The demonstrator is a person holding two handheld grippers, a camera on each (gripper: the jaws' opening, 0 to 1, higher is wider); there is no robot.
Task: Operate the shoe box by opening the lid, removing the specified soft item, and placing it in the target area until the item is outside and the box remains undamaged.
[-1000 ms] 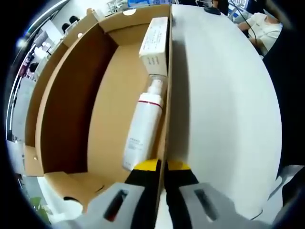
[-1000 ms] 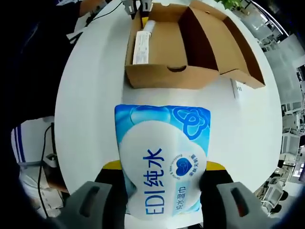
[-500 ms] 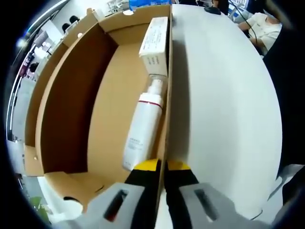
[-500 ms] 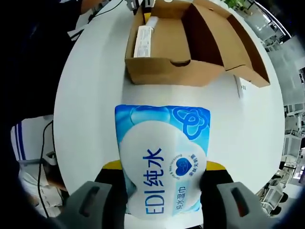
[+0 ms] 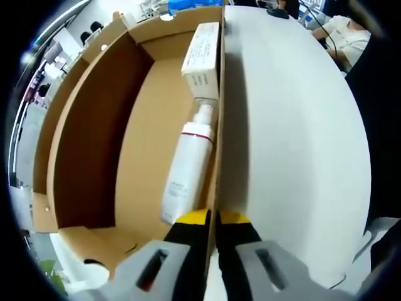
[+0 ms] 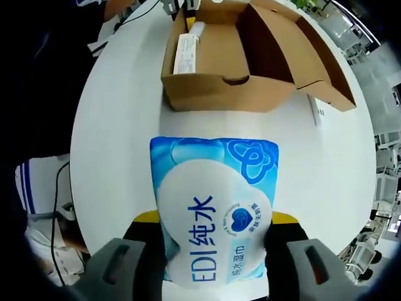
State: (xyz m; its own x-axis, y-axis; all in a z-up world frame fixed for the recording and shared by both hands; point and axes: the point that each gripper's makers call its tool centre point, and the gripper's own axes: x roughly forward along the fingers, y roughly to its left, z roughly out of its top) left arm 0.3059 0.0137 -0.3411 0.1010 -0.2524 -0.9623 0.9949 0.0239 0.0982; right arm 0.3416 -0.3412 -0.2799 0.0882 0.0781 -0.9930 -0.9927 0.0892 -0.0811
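The open brown shoe box [image 5: 88, 144] lies on a white table, and my left gripper [image 5: 213, 221] is shut on the top edge of its near side wall. Inside, a white pump bottle [image 5: 188, 169] and a white carton [image 5: 203, 53] lie along that wall. In the right gripper view, my right gripper [image 6: 214, 218] is shut on a soft blue-and-white wet wipes pack [image 6: 213, 188], held over the table outside the box [image 6: 229, 94]. The box's lid [image 6: 313, 56] hangs open to the right. At the box's far end the left gripper [image 6: 182, 7] is visible.
The white table [image 5: 294, 144] spreads wide beside the box. A small white card [image 6: 316, 110] lies by the lid's corner. A person's clothing [image 6: 31, 188] borders the table's left side, and office furniture stands beyond the table edge.
The right gripper view has drifted slightly, so the box sits a little differently in it; the wipes pack stays gripped. The left gripper's hold on the box wall is unchanged.
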